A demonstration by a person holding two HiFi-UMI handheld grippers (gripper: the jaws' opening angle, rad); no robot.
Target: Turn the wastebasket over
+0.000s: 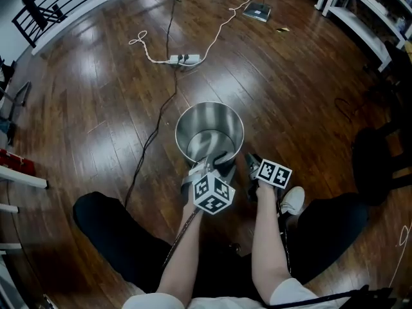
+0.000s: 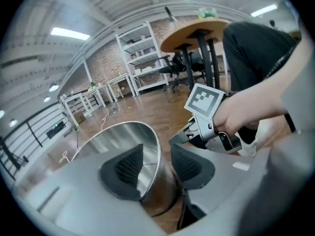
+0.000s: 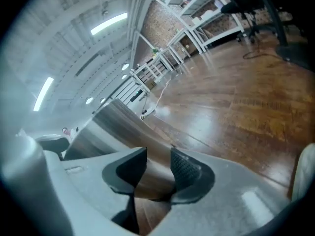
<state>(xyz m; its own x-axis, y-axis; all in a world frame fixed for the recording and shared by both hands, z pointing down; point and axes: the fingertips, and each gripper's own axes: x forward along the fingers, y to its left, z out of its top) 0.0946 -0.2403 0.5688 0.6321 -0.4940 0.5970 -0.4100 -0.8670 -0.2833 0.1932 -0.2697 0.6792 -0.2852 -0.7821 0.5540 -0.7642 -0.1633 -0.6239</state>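
Straddling the rim of the basket [image 1: 193, 134] — one jaw inside, one outside — the left claw [image 2: 156, 157] gapes narrowly, unclamped; the right claw [image 3: 157, 157], equally narrow, flanks the wall, likely for tipping.

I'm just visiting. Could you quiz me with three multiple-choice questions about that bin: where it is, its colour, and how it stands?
1. Where is the wastebasket? A on a table; B on the wooden floor; C on a shelf.
2. What colour is it? A red; B black; C shiny silver.
3. How does it stand? A upright, mouth up; B upside down; C on its side.
Answers: 1 B, bare boards surround it; 2 C, its metal wall gleams; 3 A, the head view looks into its open mouth.
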